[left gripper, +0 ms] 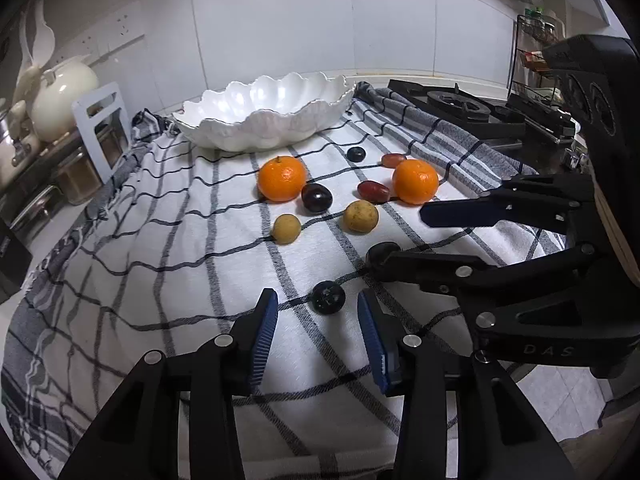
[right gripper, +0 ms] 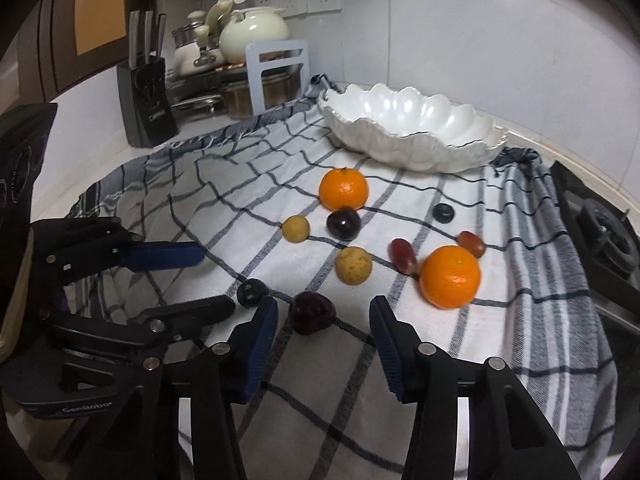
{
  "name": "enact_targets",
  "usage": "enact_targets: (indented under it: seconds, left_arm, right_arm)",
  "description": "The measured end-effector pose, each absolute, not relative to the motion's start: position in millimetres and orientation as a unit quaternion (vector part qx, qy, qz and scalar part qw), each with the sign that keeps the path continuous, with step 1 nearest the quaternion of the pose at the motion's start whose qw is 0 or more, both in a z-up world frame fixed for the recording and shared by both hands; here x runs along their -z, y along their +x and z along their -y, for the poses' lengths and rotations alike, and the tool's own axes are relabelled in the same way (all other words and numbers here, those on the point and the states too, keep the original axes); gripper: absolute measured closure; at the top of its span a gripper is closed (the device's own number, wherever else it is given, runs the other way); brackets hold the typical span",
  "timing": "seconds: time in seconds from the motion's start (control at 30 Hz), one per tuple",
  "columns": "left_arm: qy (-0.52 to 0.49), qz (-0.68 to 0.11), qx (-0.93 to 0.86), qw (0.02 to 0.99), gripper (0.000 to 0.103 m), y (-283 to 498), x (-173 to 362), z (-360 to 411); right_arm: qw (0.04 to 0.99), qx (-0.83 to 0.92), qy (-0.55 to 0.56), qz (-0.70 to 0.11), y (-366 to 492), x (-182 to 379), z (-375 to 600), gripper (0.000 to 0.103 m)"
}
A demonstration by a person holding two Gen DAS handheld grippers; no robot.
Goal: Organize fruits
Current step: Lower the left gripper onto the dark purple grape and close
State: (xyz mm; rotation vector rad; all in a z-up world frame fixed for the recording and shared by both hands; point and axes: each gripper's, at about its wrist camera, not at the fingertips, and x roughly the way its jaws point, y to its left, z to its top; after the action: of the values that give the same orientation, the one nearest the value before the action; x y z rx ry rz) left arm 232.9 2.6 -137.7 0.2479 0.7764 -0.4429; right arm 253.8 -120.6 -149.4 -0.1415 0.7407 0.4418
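Fruits lie on a checked cloth [left gripper: 160,280]: two oranges [left gripper: 281,179] [left gripper: 415,181], two yellow-brown fruits [left gripper: 360,216] [left gripper: 286,229], two red grapes [left gripper: 373,191], dark plums [left gripper: 316,197] and small dark berries [left gripper: 328,297]. A white scalloped bowl [left gripper: 264,116] stands empty behind them. My left gripper [left gripper: 317,312] is open, a dark berry just ahead between its fingertips. My right gripper [right gripper: 323,320] is open, just behind a dark plum [right gripper: 311,312]; it also shows in the left wrist view [left gripper: 404,236], open around that plum [left gripper: 383,254].
A gas stove [left gripper: 460,108] sits right of the cloth. A knife block [right gripper: 146,100], pots, a cream jar [right gripper: 254,32] and a metal rack [right gripper: 276,72] stand at the back left. A spice rack [left gripper: 536,52] is at the far right.
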Motion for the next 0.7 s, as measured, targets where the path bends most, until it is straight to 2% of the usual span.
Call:
enact_targets:
  seconds: [0.27, 0.5, 0.57, 0.7]
  left_arm:
    - [0.109, -0.391, 0.232, 0.884, 0.07, 247.0, 147.2, -0.6]
    - [0.094, -0.409, 0.238, 0.876, 0.08, 257.9, 157.4, 0.2]
    - [0.092, -0.408, 0.238, 0.877, 0.081, 258.4, 157.1, -0.1]
    - [0.082, -0.411, 0.238, 0.876, 0.081, 259.8, 157.3, -2.5]
  right_arm:
    - [0.891, -0.239, -0.059, -0.383, 268.4, 160.1, 119.1, 0.066]
    - [0.879, -0.255, -0.056, -0.398, 276.2, 166.1, 118.0, 0.067]
    - [0.874, -0.264, -0.052, -0.406, 277.1, 169.0, 116.6, 0.074]
    - [0.874, -0.265, -0.05, -0.405, 275.2, 169.6, 114.7, 0.074]
